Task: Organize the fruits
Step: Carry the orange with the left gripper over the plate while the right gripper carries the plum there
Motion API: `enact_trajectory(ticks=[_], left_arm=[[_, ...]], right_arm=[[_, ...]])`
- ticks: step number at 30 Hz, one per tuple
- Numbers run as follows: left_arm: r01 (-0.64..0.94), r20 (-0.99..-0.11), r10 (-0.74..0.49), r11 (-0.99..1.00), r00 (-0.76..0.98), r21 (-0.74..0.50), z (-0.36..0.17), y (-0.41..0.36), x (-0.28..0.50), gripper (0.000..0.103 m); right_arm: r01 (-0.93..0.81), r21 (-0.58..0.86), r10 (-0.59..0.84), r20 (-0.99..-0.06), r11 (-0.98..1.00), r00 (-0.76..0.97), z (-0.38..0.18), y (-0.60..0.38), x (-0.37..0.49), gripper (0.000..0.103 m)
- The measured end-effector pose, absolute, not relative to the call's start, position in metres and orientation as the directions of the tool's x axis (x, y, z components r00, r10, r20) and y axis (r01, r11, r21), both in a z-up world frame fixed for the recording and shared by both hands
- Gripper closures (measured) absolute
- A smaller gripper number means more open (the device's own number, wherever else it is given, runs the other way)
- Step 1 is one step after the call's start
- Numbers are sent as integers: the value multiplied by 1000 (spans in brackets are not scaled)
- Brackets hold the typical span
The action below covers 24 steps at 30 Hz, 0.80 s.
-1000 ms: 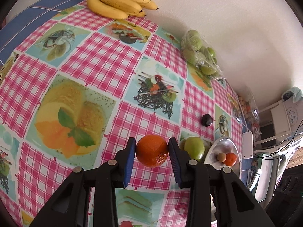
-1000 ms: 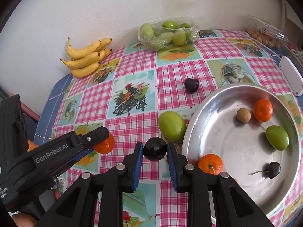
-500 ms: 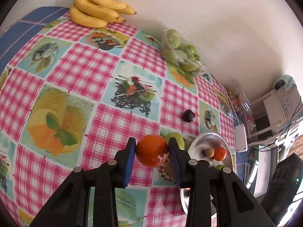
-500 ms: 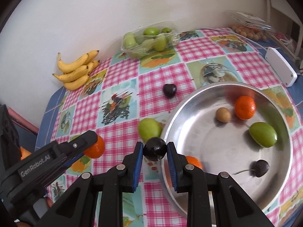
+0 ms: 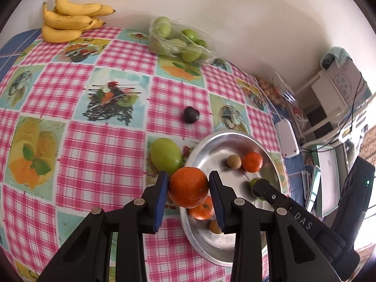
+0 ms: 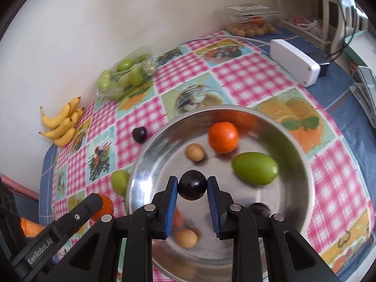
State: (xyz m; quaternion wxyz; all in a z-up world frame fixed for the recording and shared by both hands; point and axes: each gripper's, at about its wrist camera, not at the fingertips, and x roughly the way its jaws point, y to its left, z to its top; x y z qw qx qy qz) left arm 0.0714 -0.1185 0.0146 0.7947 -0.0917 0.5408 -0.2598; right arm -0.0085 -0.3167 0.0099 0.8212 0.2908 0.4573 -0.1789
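Note:
My left gripper [image 5: 189, 188] is shut on an orange [image 5: 188, 186] and holds it above the left rim of the silver bowl [image 5: 204, 145]. My right gripper [image 6: 192, 185] is shut on a dark plum [image 6: 192, 184] and holds it over the inside of the bowl [image 6: 303, 188]. The bowl holds a tangerine [image 6: 223, 137], a green fruit [image 6: 255, 168], two small tan fruits [image 6: 195, 152], a dark cherry [image 6: 259, 209] and another orange fruit [image 5: 201, 211]. A green fruit [image 5: 165, 156] and a dark plum [image 5: 190, 115] lie on the cloth left of the bowl.
Bananas [image 5: 68, 21] and a plastic tray of green fruits [image 5: 181, 41] lie at the back by the wall. A white box [image 6: 295, 62] and a clear pack of small fruits [image 6: 249, 23] lie right of the bowl. The checked cloth covers the table.
Both grippers have moved right toward the bowl with their fruits. The right gripper has gone from the bowl's left rim to over its inside; the left has reached the rim.

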Motion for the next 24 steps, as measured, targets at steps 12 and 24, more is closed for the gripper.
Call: enact_trajectory(ticks=[12,24], left_arm=[[411,-820,-503,832,273,-373,10,-158,54,66],[418,-809,-508,831,297,-368,-1,-165,60,66]], right_arm=[[595,288,-51,-872,750,486,3,-336,-23,76],[578,269,-9,-902,770,432,-17,-324,-13,75]])
